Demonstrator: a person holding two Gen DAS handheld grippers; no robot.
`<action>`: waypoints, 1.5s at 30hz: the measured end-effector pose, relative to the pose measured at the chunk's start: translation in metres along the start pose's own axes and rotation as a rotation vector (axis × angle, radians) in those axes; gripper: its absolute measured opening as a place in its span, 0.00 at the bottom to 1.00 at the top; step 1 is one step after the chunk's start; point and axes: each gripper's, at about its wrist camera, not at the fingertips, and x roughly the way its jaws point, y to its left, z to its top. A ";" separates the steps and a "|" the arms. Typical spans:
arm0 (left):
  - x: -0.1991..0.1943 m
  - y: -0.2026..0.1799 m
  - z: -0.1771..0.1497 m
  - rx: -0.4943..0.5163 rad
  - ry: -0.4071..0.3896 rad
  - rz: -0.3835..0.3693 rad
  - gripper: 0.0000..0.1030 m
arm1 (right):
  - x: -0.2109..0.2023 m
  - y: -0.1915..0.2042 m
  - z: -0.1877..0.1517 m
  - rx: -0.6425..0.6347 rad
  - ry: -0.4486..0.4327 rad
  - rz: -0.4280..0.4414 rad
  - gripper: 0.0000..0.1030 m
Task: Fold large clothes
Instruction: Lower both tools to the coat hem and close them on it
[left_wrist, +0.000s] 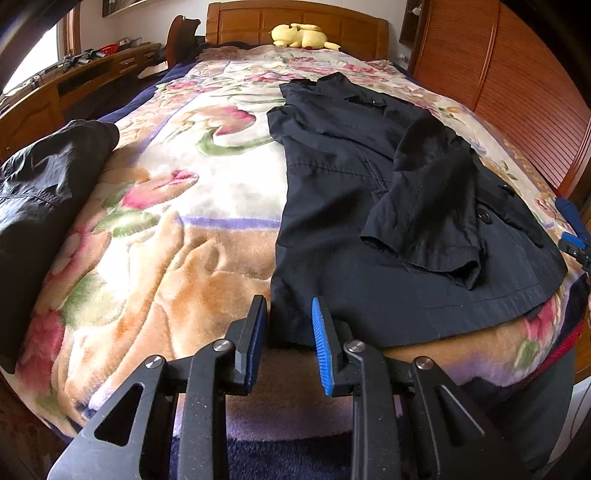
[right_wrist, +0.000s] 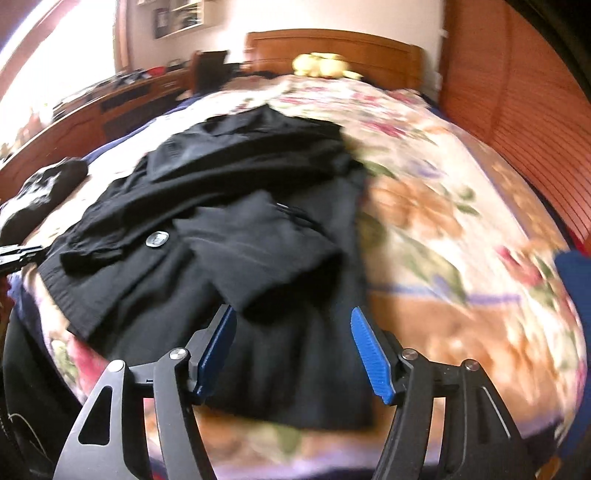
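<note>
Item: black coat (left_wrist: 351, 206), large, buttoned front. Lies flat on the bed (left_wrist: 207, 206), collar toward the headboard at 12 o'clock, hem at the foot edge at 6 o'clock. One sleeve (left_wrist: 424, 206) is laid across the body toward the hem, which reads as an early fold with the rest undone. In the right wrist view a flap lies over the front near a pale button (right_wrist: 158, 239); blur hides its edges.

Left tongs (left_wrist: 289, 325): jaws apart by a narrow gap, nothing pinched between the pads. They hang over the hem's corner at 6 o'clock, probably poised to take that edge.

Right tongs (right_wrist: 293, 328): jaws wide apart, empty, above the hem area of the coat. In the left wrist view only a blue tip shows at 3 o'clock, cut by the frame.

Second dark garment (left_wrist: 44, 192): bunched at 9 o'clock on the bed, well apart from the coat; type cannot be told.

Floral blanket (left_wrist: 166, 266): covers the bed, gives a broad soft surface for folding.

Yellow plush toy (left_wrist: 301, 36): at 12 o'clock against the wooden headboard (left_wrist: 295, 18).

Wooden counter (left_wrist: 92, 74): at 10 o'clock beside the bed, small clutter on it too small to name.

Slatted wooden panel (left_wrist: 517, 92): at 2 o'clock, partly cut off.
</note>
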 end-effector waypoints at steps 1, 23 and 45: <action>0.001 -0.001 0.000 0.001 0.001 0.002 0.25 | 0.000 -0.004 -0.004 0.012 0.007 -0.020 0.65; 0.005 -0.007 0.003 0.031 0.076 0.023 0.25 | 0.015 -0.028 -0.027 0.116 0.076 0.020 0.65; 0.003 -0.008 -0.003 0.043 0.026 0.014 0.25 | 0.016 -0.012 -0.026 0.084 0.082 0.037 0.32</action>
